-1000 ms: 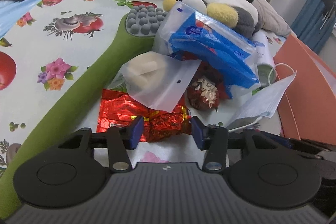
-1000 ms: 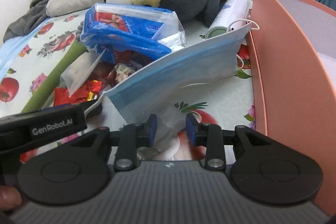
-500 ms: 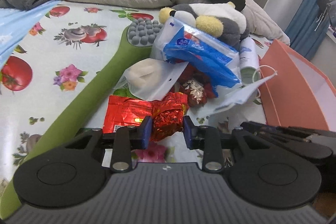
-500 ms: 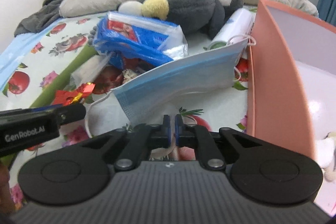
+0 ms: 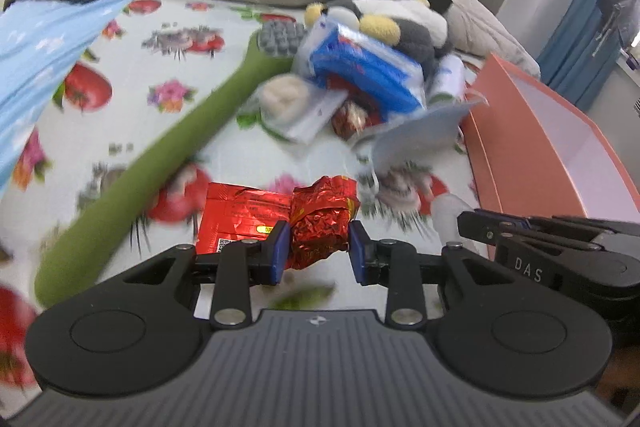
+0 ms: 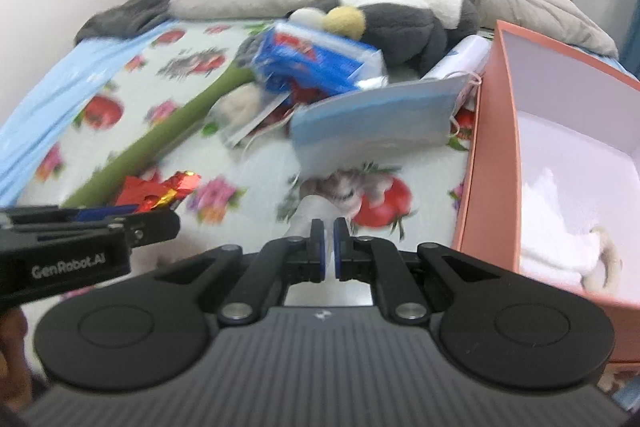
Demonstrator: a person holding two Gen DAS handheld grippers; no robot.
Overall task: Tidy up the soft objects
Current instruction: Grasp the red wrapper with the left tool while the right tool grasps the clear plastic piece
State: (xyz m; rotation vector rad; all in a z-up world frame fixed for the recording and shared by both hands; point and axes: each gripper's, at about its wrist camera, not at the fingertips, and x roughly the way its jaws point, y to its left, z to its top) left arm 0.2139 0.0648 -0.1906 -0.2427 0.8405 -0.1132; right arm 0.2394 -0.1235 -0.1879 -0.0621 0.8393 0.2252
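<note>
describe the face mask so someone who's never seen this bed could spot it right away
Start at the pink box on the right side of the fruit-print bed sheet. Just left of its wall, in front of the grey and white plush toy, is the face mask, lifted off the sheet. It is the only flat, pale blue pleated rectangle with thin white ear loops, unlike the glossy blue tissue pack behind it.

The red foil wrapper (image 5: 320, 217) is shiny and crinkly. The penguin toy (image 6: 404, 15) looks fuzzy. The pink box (image 6: 488, 155) is smooth, matt cardboard.
</note>
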